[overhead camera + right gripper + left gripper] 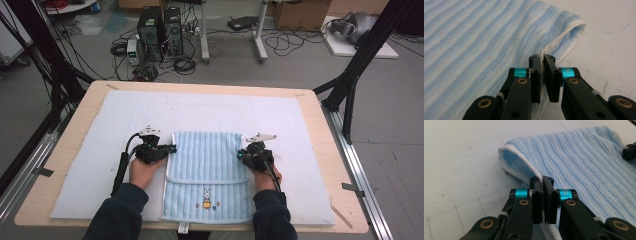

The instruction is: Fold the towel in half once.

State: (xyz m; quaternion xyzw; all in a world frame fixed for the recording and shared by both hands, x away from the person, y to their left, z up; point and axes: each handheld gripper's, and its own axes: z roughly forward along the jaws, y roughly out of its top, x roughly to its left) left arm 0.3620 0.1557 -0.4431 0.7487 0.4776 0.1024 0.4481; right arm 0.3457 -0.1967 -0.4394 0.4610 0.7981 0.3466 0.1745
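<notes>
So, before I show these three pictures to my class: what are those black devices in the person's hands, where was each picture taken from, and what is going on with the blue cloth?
A person holds two hand-held grippers, the left gripper and the right gripper, each with two black jaws. The high view looks down from above; each gripper view comes from a camera riding on that gripper. On the wooden table lies a white padded mat, and on it a light blue striped terry towel, partly folded, with a small rabbit picture. Each gripper is shut on one white-trimmed side edge of the towel.
</notes>
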